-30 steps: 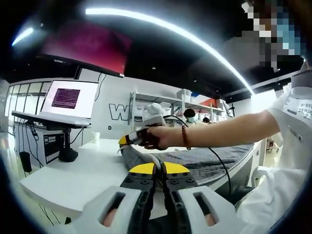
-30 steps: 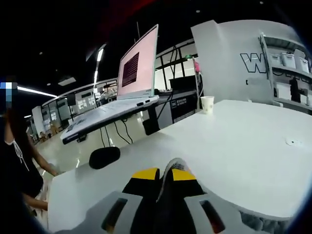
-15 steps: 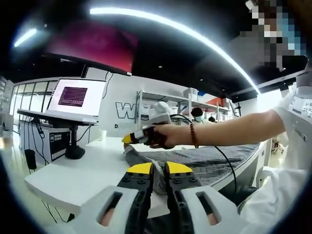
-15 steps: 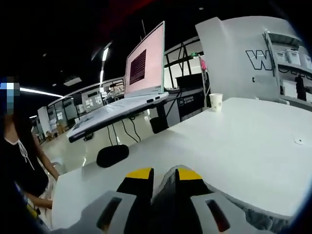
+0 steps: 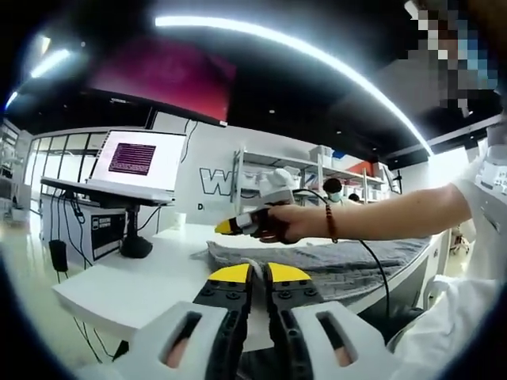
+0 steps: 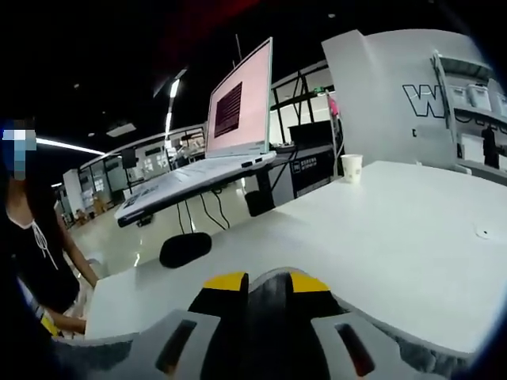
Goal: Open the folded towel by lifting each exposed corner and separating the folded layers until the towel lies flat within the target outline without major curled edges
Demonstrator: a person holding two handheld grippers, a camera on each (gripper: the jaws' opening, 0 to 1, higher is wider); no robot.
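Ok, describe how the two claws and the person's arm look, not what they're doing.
The left claw has pale grey moulded bodies with slots, black jaws and yellow tips. The right claw is built the same way; in the left gripper view it trails a black cable. The arm wears a dark bead bracelet and a white short sleeve.

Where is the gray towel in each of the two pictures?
Left gripper view: the gray towel lies across the white table at middle right, under the right gripper, which pinches its far corner.
Right gripper view: a gray fold sits at bottom center between the yellow-tipped jaws.
Shared landmark: the open laptop on its raised stand.
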